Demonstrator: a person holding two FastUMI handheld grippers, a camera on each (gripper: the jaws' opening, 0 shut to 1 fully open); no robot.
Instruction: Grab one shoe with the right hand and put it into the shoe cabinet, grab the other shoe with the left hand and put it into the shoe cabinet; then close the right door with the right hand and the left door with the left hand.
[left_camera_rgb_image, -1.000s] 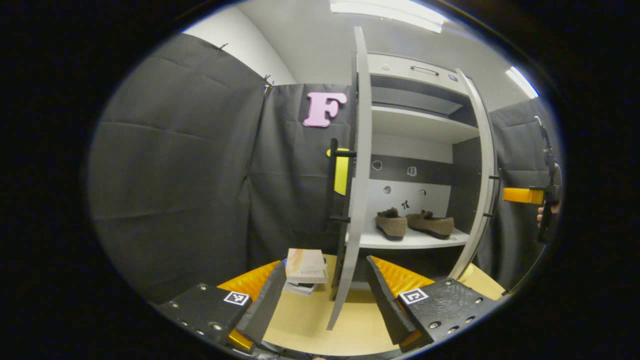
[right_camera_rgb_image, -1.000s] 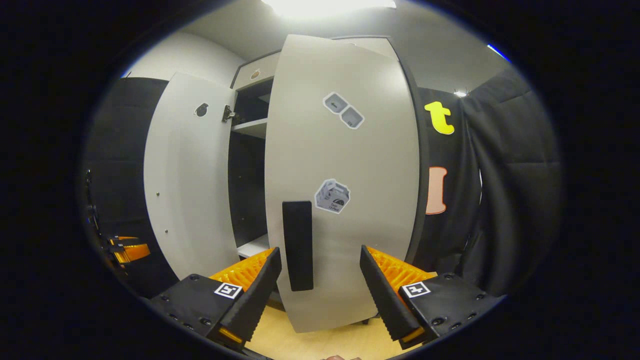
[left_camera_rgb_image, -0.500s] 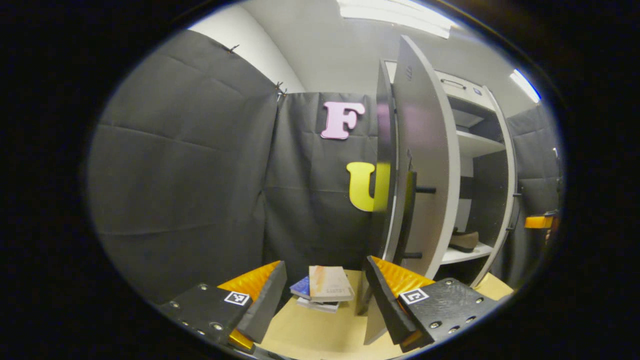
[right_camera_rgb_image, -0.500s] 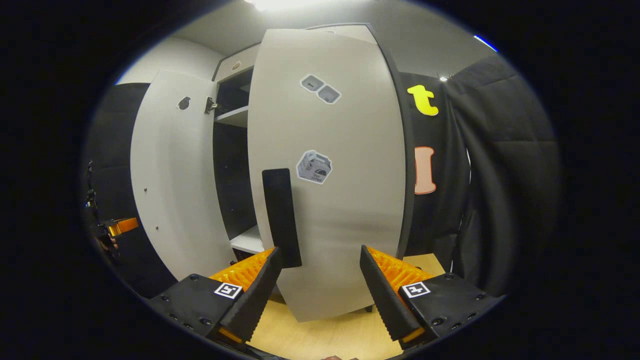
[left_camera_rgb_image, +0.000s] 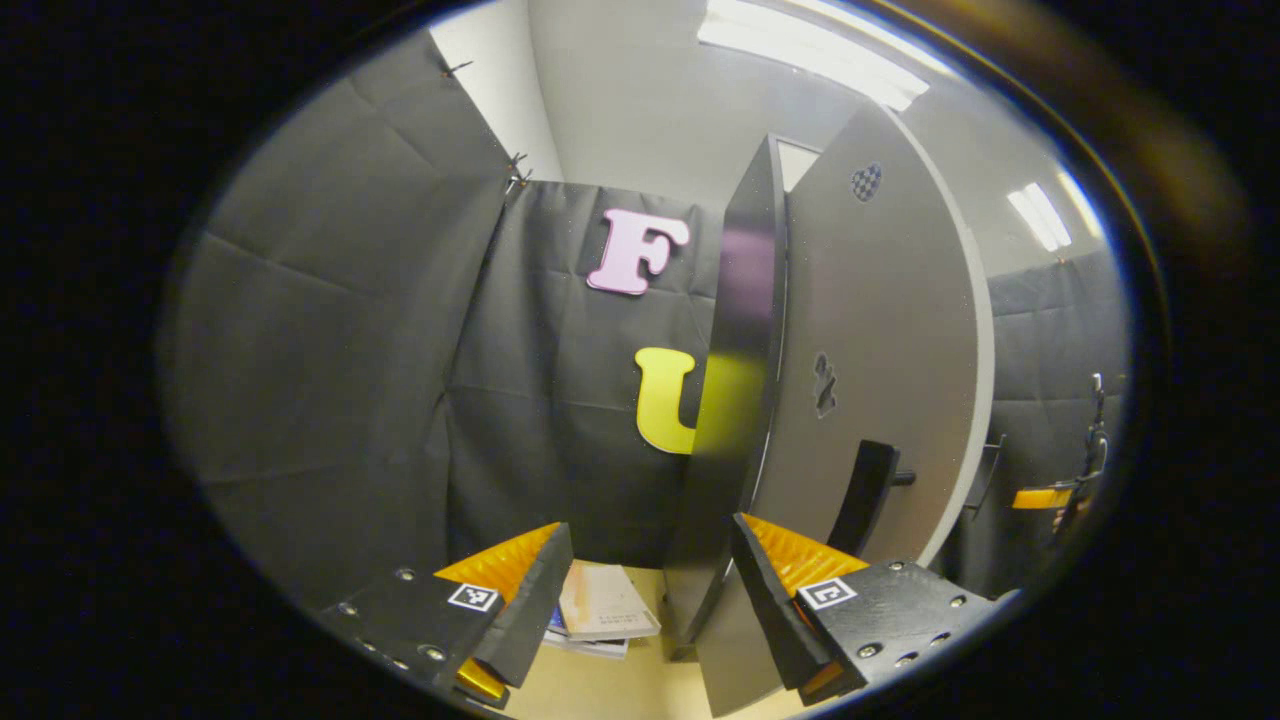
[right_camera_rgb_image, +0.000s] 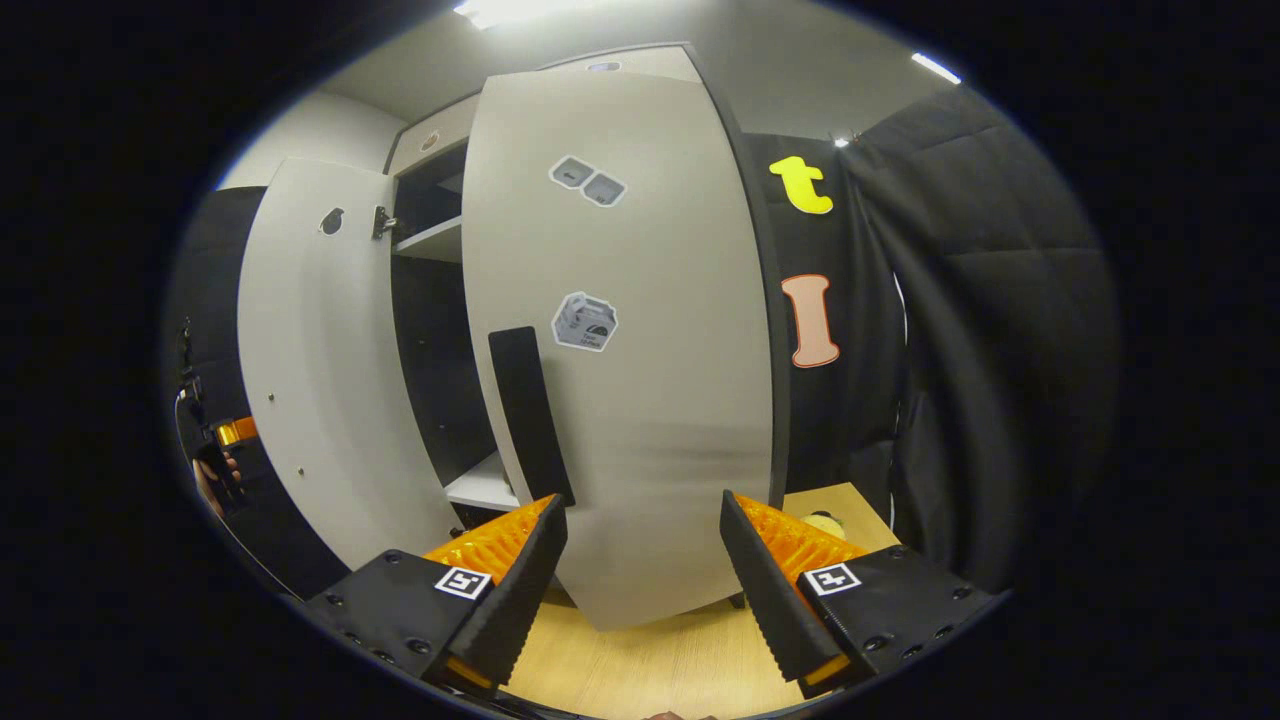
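The shoe cabinet's left door (left_camera_rgb_image: 880, 350) turns its grey outer face and black handle (left_camera_rgb_image: 865, 495) towards my left gripper (left_camera_rgb_image: 645, 600), which is open and empty, its right finger (left_camera_rgb_image: 770, 600) just short of the handle. The right gripper view has the right door (right_camera_rgb_image: 650, 400) with stickers and a black handle (right_camera_rgb_image: 530, 410) close ahead, standing ajar. My right gripper (right_camera_rgb_image: 640, 590) is open and empty, low before that door. Left of it the left door (right_camera_rgb_image: 310, 350) stands open, and between them a white shelf (right_camera_rgb_image: 480, 490) shows in the dark inside.
A stack of books (left_camera_rgb_image: 600, 610) lies on the wooden floor by the cabinet's dark side panel (left_camera_rgb_image: 745, 380). A small yellow thing (right_camera_rgb_image: 825, 522) sits on the floor right of the right door. Each view catches the other gripper far off, the right gripper (left_camera_rgb_image: 1040, 497) and the left gripper (right_camera_rgb_image: 235, 432).
My left gripper has swung round the left door to its outer side; the shelf with both shoes has slid out of sight. The right door's handle has drifted up and left in the right gripper view.
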